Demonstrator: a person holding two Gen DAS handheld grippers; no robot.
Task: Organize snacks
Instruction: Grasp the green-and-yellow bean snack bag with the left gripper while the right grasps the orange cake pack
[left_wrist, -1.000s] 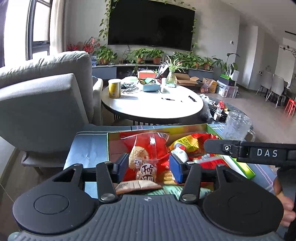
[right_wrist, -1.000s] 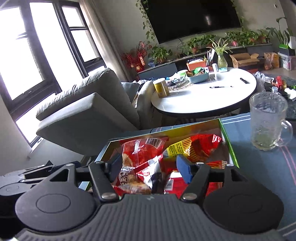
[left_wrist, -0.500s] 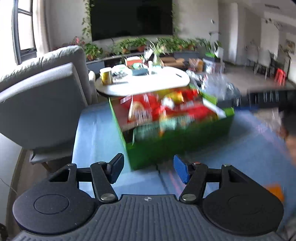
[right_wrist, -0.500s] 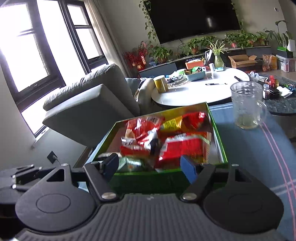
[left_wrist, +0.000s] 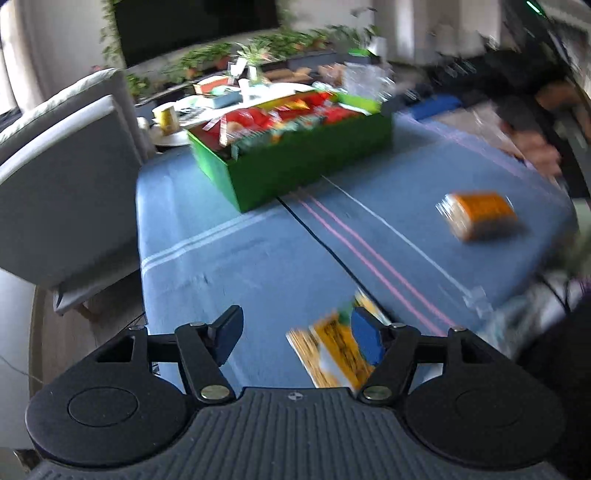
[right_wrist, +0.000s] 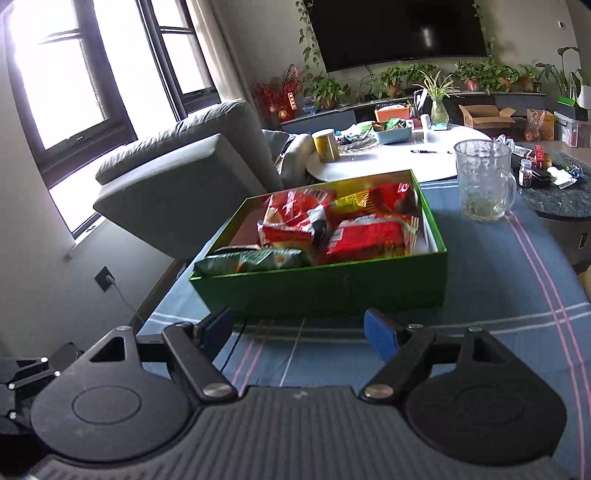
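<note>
Your left gripper (left_wrist: 295, 334) was opening empty over the yellow packet (left_wrist: 334, 354) by its right finger, your right gripper (right_wrist: 297, 330) spread empty before the green box (right_wrist: 332, 284); next, straddle and pinch it.

Glossy foil snack packets (right_wrist: 364, 236), woven cloth tablecloth (right_wrist: 498, 280), textured glass mug (right_wrist: 482, 181).

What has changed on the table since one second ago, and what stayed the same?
The left gripper let go of a red snack packet in the green cardboard box, pulled back toward a yellow snack packet, jaws opening and empty. The right gripper also backed away, open. The box and clear glass mug stayed.
</note>
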